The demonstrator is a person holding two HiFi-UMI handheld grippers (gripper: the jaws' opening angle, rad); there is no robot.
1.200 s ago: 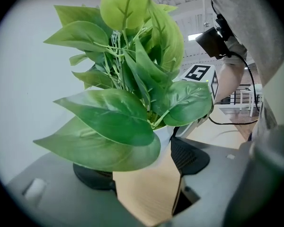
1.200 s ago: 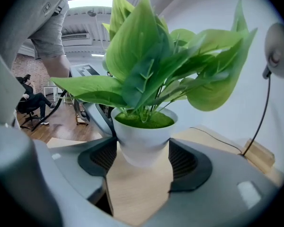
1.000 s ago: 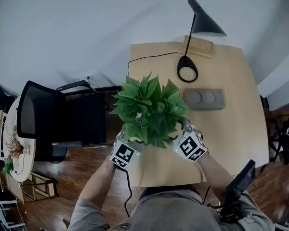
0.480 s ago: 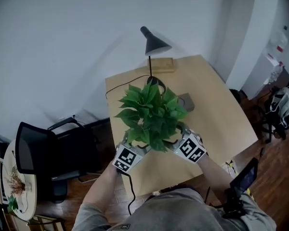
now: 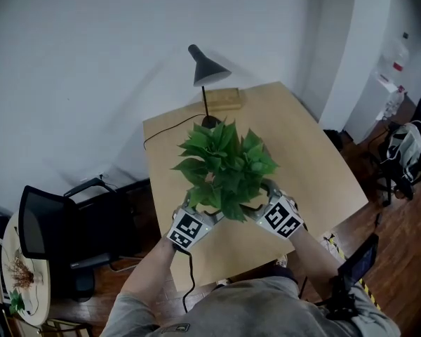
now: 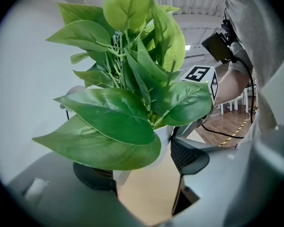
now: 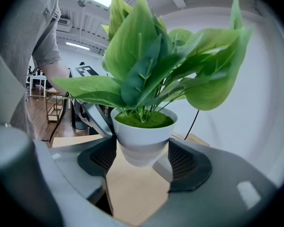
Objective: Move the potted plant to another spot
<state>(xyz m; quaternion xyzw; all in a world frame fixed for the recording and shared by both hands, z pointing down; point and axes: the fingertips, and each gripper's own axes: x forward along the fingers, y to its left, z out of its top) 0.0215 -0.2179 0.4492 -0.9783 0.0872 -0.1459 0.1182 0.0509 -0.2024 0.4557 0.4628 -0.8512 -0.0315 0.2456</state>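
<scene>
1. White-potted and leafy, the potted plant (image 7: 143, 135) is pinched from both sides; left gripper (image 5: 195, 216) and right gripper (image 5: 264, 208) each press their jaws on the pot, probably to share its weight; it seems held clear of the surface.
2. Wooden table (image 5: 302, 146) lies beneath; black lamp (image 5: 207, 69) stands at its far edge.
3. Pale wall (image 5: 91, 62) lies behind; black chair (image 5: 49, 223) stands at left.
</scene>
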